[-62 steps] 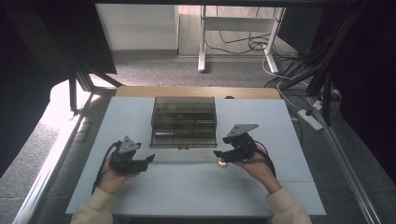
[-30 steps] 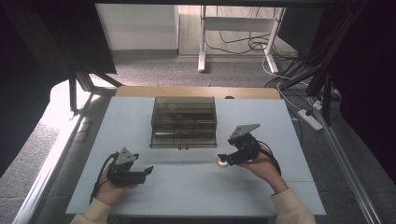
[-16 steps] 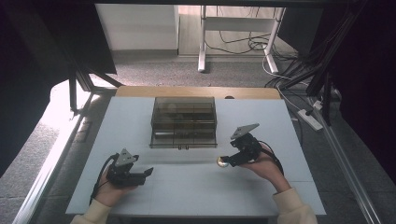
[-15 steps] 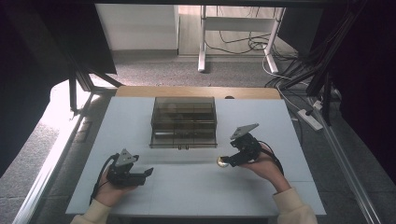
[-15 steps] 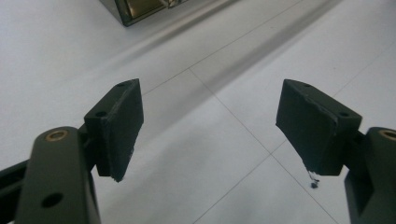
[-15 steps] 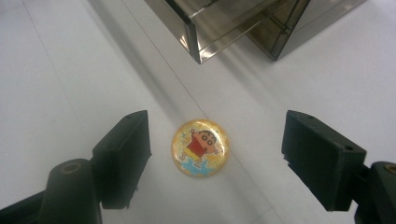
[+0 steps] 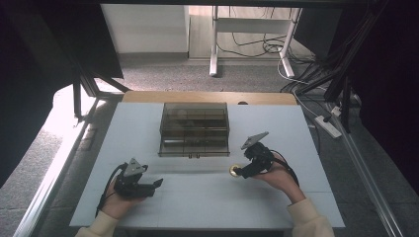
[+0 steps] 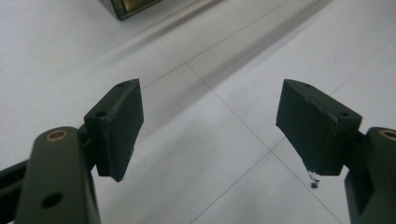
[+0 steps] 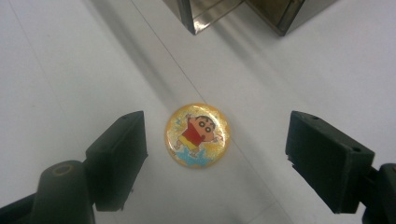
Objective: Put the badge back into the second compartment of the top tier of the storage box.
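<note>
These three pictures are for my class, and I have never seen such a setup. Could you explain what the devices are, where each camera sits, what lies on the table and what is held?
A person holds a hand tool with two black jaws in each hand: the left gripper and the right gripper. The high view looks down from above; the other two views ride on the grippers. On the white table stand a smoky clear box and a round cartoon badge. The right gripper's jaws have just been opening; the badge lies between them, untouched. The left gripper's jaws stand open with nothing between them.

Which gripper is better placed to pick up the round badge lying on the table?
Right. The right gripper has its open jaws on either side of the badge, not touching it. The left gripper is open over bare table, well away from the badge.
</note>
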`<state>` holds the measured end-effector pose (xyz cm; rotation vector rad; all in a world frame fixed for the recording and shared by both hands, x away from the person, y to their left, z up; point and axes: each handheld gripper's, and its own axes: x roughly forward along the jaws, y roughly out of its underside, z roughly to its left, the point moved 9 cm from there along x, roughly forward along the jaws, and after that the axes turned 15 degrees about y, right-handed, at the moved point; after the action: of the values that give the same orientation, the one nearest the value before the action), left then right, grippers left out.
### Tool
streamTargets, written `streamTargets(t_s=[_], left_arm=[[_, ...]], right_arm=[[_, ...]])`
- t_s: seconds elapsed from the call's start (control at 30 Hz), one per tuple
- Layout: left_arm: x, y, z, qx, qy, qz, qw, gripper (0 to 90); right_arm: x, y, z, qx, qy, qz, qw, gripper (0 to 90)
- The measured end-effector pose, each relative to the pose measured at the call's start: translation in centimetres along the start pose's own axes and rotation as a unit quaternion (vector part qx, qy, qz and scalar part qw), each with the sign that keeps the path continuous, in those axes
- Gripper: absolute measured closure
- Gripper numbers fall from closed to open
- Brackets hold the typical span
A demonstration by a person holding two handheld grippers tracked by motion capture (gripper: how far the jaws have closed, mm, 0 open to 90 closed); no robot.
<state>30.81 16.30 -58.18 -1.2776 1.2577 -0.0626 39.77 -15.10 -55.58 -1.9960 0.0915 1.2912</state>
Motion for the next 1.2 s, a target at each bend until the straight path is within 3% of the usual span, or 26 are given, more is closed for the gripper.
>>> streamTargets(t_s=[0.43,1.2], left_arm=[[0.2,0.1,-0.1,0.0,0.003,0.005,1.0,23.5],[0.6,0.4,-0.2,0.007,0.006,0.02,0.9998,23.5]], right_arm=[[1.5,0.3,1.5,-0.021,0.002,0.027,0.9994,18.8],[3.0,1.1,2.0,-0.028,0.005,0.048,0.9984,23.1]])
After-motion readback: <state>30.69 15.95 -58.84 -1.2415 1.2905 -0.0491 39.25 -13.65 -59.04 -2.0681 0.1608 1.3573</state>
